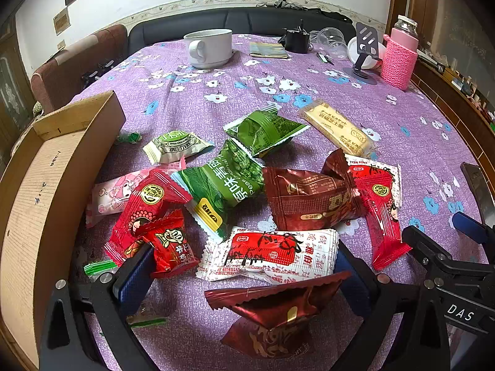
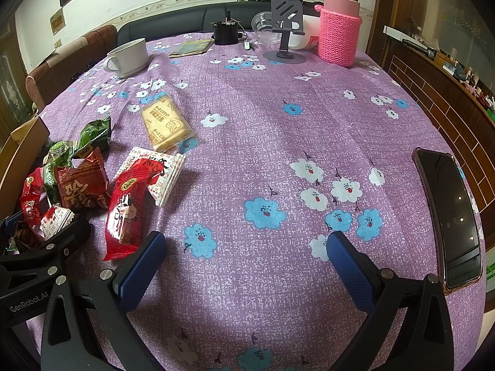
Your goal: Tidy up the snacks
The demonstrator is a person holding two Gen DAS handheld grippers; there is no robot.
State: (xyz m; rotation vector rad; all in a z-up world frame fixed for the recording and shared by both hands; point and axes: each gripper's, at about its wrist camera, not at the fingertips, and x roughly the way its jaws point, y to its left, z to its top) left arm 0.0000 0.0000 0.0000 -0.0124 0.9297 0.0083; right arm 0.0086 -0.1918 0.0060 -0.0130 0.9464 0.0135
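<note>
Hovering wide open, empty: left gripper over white-red packet; right gripper likewise. Next: close, carry to cardboard box, nine o'clock.

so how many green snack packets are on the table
3 clearly: the big green pea bag mid-pile, a dark green packet just behind it, and a pale green-and-white one to their left near the cardboard box. Small green scraps show; more may be hidden.

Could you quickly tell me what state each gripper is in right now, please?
Left gripper: open, holding nothing, over the snack pile.
Right gripper: open, holding nothing, over bare tablecloth.
</note>
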